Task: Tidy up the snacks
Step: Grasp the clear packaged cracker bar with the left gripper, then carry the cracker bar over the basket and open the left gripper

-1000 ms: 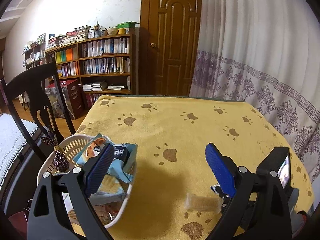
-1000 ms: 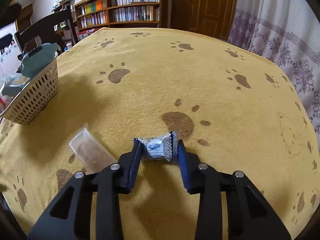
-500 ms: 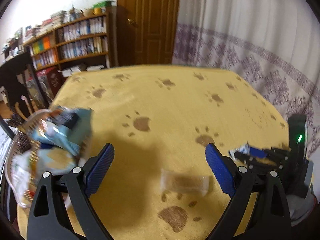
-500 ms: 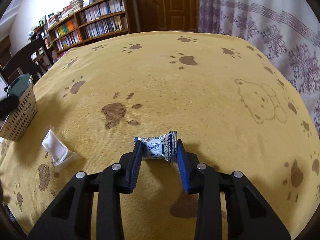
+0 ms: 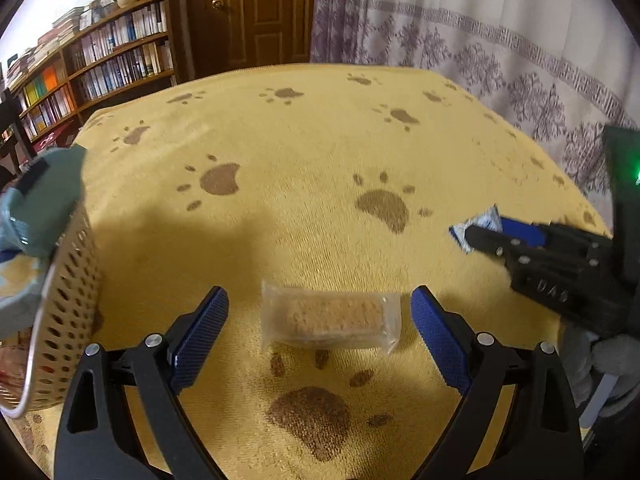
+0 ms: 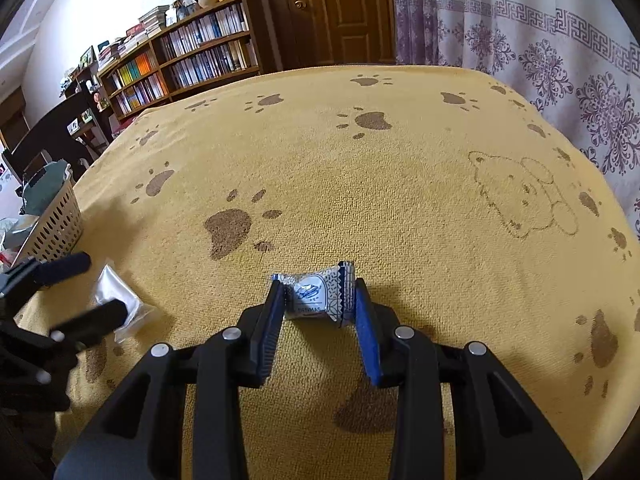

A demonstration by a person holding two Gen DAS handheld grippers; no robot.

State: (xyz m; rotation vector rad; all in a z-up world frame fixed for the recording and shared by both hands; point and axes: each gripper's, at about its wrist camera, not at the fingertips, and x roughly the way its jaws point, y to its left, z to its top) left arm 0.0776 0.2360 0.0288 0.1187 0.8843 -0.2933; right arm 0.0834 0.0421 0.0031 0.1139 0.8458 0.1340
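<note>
Left gripper [image 5: 319, 322], jaws spread, straddles a clear-wrapped tan biscuit bar [image 5: 330, 321]; right gripper [image 6: 319, 306] jaws pinch a blue-white wrapped candy [image 6: 320, 296].

A home: bookshelves [image 6: 192, 60], wooden door [image 6: 336, 12], patterned curtain [image 6: 540, 48], paw-print tablecloth [image 6: 360, 184].

My left wrist view low, close over yellow tablecloth [image 5: 320, 140], facing bookshelf [image 5: 100, 60]; right wrist view alike; both share clear-wrapped bar [image 5: 330, 317]
</note>
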